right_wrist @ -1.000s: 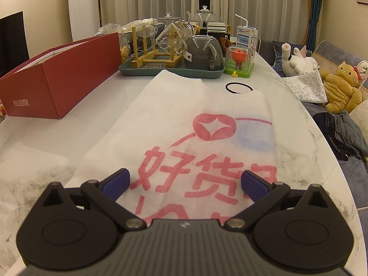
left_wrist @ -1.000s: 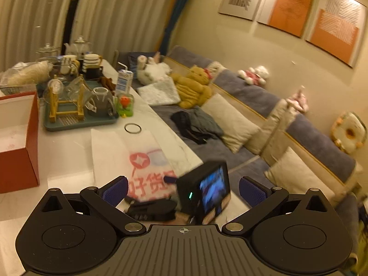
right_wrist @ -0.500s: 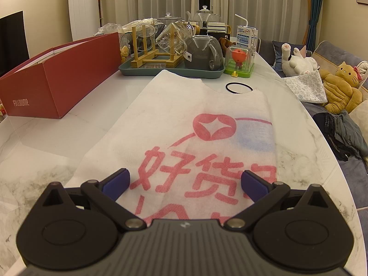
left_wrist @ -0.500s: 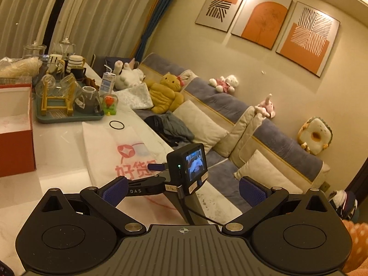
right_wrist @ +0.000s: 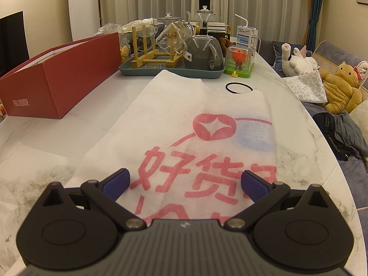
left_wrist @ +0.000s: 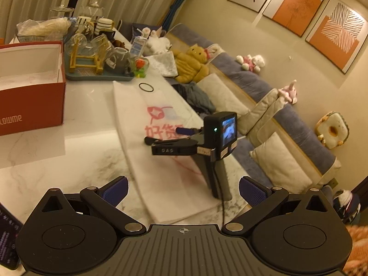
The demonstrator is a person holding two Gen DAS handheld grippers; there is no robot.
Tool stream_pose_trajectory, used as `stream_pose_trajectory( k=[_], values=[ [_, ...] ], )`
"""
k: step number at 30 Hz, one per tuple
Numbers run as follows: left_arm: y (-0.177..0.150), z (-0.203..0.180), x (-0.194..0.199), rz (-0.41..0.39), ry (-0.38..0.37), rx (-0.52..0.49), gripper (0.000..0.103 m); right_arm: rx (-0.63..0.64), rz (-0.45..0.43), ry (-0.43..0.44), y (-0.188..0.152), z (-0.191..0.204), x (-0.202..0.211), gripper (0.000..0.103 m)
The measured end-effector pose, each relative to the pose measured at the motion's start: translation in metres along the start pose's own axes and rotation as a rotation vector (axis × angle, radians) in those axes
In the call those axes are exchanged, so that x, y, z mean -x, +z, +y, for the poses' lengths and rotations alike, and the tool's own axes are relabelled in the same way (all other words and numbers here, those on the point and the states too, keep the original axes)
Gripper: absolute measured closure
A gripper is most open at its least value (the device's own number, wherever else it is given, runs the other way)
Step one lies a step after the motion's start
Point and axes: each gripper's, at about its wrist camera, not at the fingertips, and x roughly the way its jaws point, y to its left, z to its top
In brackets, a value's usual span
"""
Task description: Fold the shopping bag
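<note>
bag flat on table | box left | tray behind

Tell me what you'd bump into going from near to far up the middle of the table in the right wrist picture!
right gripper → white shopping bag with red print → black ring → little green toy case with an orange figure → milk carton with a straw.
</note>
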Motion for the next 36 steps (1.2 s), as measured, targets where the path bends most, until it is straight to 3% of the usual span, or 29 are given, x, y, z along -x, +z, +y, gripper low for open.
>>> stream_pose_trajectory(
  k=[12,16,31,36],
  values=[
    [0.005,-0.026,-0.01,0.098,0.016,-0.085,0.0,0.001,0.0,0.0,0.0,0.0,0.0,0.0],
    [0.004,-0.03,-0.003,0.1,0.022,-0.053,0.0,0.001,0.0,0.0,0.0,0.0,0.0,0.0],
    [-0.024,-0.008,0.032,-0.028,0.037,0.169,0.0,0.0,0.0,0.0,0.0,0.0,0.0,0.0],
    [-0.029,-0.001,0.051,-0.051,0.084,0.123,0.0,0.0,0.0,0.0,0.0,0.0,0.0,0.0]
  ],
)
